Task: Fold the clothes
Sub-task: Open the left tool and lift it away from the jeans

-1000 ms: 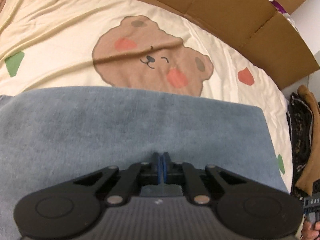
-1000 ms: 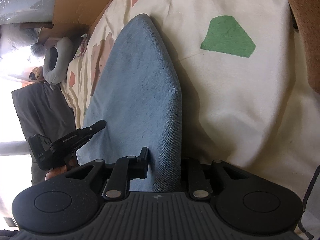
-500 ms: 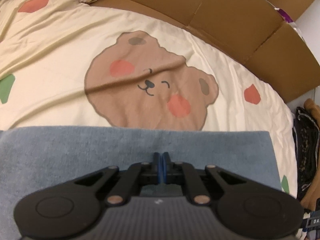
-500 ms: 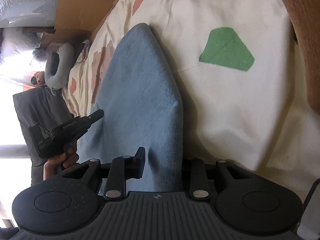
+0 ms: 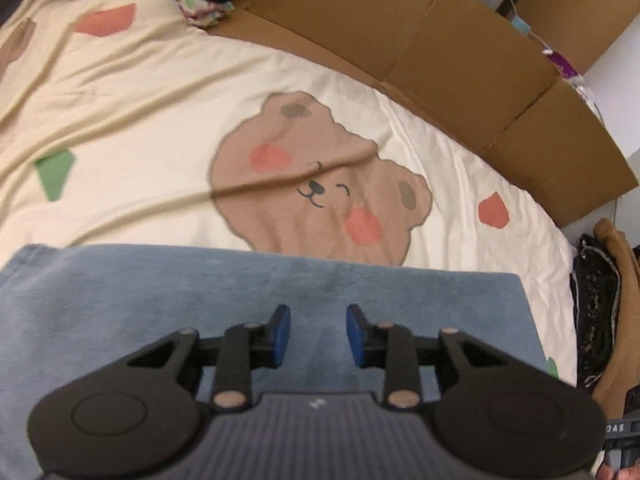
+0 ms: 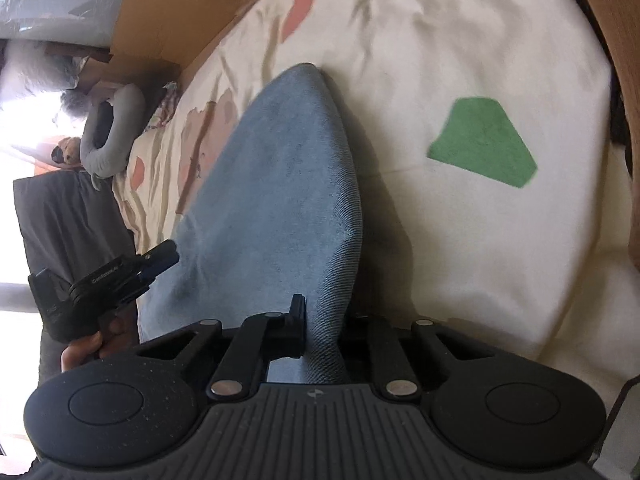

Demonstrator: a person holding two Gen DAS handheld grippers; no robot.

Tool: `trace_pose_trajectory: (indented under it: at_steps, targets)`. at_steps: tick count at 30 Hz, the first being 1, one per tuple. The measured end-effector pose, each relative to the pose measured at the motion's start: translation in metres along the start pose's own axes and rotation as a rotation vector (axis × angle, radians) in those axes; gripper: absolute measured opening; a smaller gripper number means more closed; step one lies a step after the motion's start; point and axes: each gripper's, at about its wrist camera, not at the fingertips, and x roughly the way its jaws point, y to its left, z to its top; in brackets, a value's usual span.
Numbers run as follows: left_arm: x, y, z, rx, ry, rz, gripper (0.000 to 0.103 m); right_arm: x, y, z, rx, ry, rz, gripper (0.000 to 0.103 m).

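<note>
- Writing on the left claw [image 6: 160,258] is blurred, unreadable; its blue pads [image 5: 280,334] stand apart
- Right claw [image 6: 320,320] clamps the blue cloth [image 6: 280,184]
- Bear-print bedsheet [image 5: 120,100] covers the bed; cardboard [image 5: 440,52] lines its far edge

Folded cloth [image 5: 256,312] flat on the bedsheet [image 5: 160,128], just before its bear print [image 5: 316,184], with cardboard [image 5: 432,56] along the sheet's far edge, a clothes pile [image 5: 600,304] off to the right, and a neck pillow [image 6: 110,132] at the bed's left end.
</note>
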Motion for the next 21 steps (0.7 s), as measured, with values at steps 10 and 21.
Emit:
trace_pose_trajectory:
  at_steps: [10, 21]
  targets:
    - [-0.061, 0.031, -0.002, -0.056, -0.031, 0.039, 0.058, -0.019, 0.068, -0.005, -0.098, -0.02, -0.047, 0.006]
    - [-0.125, 0.073, 0.001, -0.09, -0.067, 0.084, 0.07, -0.036, 0.149, -0.012, -0.207, -0.007, -0.126, 0.006]
